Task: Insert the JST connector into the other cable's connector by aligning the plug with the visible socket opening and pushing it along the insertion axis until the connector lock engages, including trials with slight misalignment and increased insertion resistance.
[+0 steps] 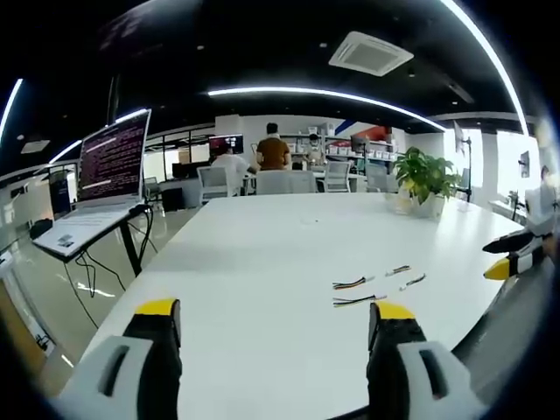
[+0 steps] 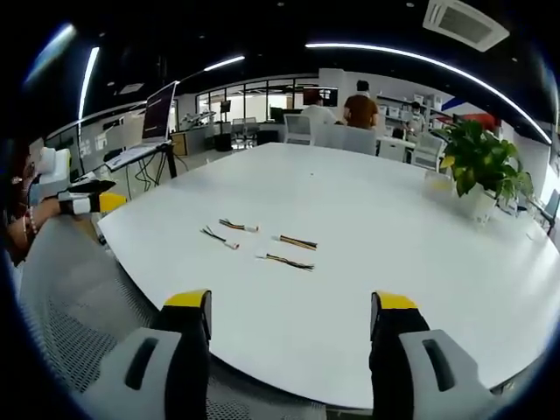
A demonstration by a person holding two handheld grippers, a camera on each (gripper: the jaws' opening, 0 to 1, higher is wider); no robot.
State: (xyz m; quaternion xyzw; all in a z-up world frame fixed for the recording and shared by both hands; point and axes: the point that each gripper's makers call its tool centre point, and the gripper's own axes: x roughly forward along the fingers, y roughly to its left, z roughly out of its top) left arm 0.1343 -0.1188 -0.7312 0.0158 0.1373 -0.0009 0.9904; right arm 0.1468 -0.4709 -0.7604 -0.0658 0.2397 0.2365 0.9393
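With the jaws of our left gripper (image 1: 273, 319) and right gripper (image 2: 290, 311) wide and empty, the short multicoloured JST cables (image 2: 259, 241) lay scattered on the white worktop (image 2: 367, 201) well ahead of them, so we risked pinching wires instead of housings.

Both grippers: left gripper (image 1: 274, 328), right gripper (image 2: 290, 319) w/ black jaws, yellow tips, grey housings.
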